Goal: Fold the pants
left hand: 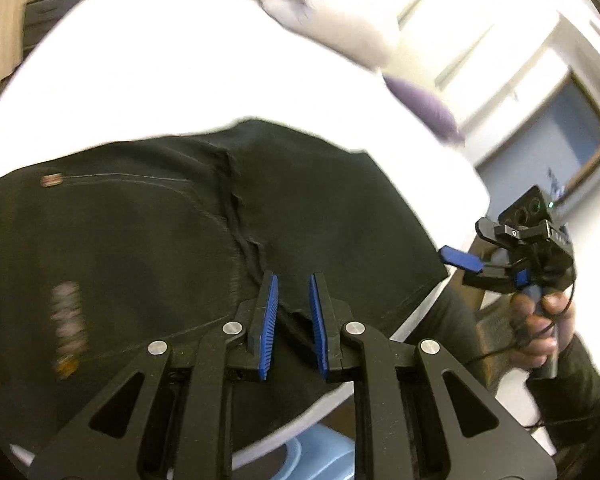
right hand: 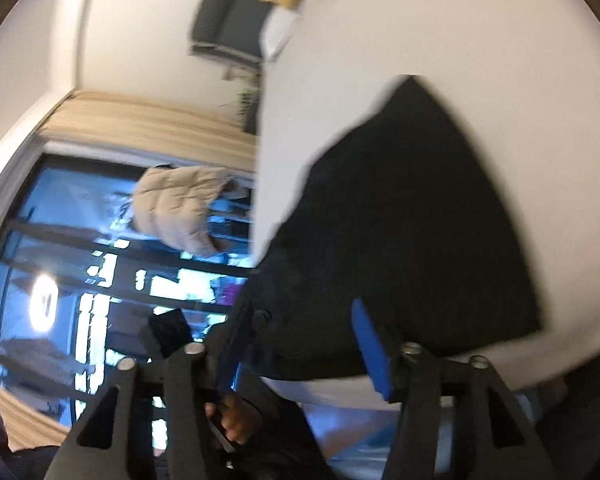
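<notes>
Black pants [left hand: 148, 248] lie spread on a white table [left hand: 180, 80], one edge hanging past the near rim. The left gripper [left hand: 293, 280] sits low over the cloth by the centre seam, its blue pads a narrow gap apart (fabric runs between them, but I cannot tell whether it is pinched). The right gripper [right hand: 300, 320], held in a hand [left hand: 540, 320] off the table's right side, has its jaws wide apart, gripping nothing; the pants [right hand: 400, 240] lie ahead of it.
</notes>
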### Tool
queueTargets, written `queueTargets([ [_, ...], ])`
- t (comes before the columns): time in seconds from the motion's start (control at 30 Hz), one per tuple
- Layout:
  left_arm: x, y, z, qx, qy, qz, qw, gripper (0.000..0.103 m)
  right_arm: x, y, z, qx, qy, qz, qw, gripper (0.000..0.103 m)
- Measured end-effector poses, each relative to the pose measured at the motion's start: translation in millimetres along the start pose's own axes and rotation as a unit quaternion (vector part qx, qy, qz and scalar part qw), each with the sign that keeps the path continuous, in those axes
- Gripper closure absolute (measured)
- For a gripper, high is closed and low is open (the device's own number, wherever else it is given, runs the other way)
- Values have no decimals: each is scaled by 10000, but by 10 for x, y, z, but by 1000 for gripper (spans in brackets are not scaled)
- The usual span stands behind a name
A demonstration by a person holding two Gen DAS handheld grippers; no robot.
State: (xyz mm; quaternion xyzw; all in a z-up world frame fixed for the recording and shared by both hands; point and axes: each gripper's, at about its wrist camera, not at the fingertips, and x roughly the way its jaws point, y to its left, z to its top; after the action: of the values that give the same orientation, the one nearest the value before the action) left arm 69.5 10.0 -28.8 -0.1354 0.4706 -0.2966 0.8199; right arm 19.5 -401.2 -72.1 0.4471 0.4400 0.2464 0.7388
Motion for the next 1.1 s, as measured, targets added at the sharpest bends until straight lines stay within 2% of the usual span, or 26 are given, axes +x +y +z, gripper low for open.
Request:
queueTargets([
  [0.17, -711, 377, -194, -867, -646, 64, 9941, 87, 700, 324, 207, -181, 525, 249, 9981, 41],
  [0.23, -1009, 550, -323, -1183, -939, 205, 9883, 85, 1075, 404, 282, -225, 811, 303, 9960, 35],
  [0.3, -1236, 729, -454, -1549, -1189, 369, 9800, 64, 1344, 406, 311, -198, 985, 286, 9945, 28],
  [0.33, -1338, 812, -536, -1766, -1328, 455, 9742, 26, 1473, 382, 320, -147, 1065, 266, 9939, 28],
  [0.37, -1451, 899, -635, -2002, -1530, 534, 9663, 7, 1598, 349, 320, -83, 1120, 196, 9935, 28],
  [0.4, -1581, 973, -743, -2253, -1792, 581, 9559, 6, 1718, 268, 331, 4, 1128, 67, 9936, 28],
  [0.43, -1672, 1044, -807, -2435, -1898, 552, 9495, 6, 1765, 199, 321, 39, 1130, -44, 9936, 29],
  [0.5, -1727, 1173, -904, -2728, -1802, 491, 9438, 7, 1841, 36, 320, 161, 1056, -325, 9937, 47],
  [0.53, -1737, 1217, -943, -2849, -1773, 465, 9409, 7, 1821, 6, 322, 205, 987, -296, 9945, 47],
  [0.63, -1696, 1364, -1067, -3333, -1721, 90, 9269, 7, 1750, 14, 333, 269, 973, -181, 9947, 42],
  [0.73, -1640, 1482, -1135, -3597, -1650, -42, 9184, 7, 1697, 114, 319, 283, 828, -167, 9960, 27],
  [0.77, -1619, 1504, -1165, -3718, -1669, -86, 9131, 7, 1689, 146, 306, 307, 744, -108, 9967, 24],
  [0.87, -1546, 1641, -1214, -4079, -1795, -255, 8949, 7, 1693, 171, 294, 398, 697, 60, 9968, 23],
  [1.03, -1373, 1757, -1148, -4143, -1891, -470, 8890, 7, 1696, 146, 270, 434, 760, 162, 9960, 23],
  [1.1, -1254, 1876, -1194, -4351, -1791, -508, 8809, 7, 1733, 181, 273, 438, 786, 176, 9958, 23],
])
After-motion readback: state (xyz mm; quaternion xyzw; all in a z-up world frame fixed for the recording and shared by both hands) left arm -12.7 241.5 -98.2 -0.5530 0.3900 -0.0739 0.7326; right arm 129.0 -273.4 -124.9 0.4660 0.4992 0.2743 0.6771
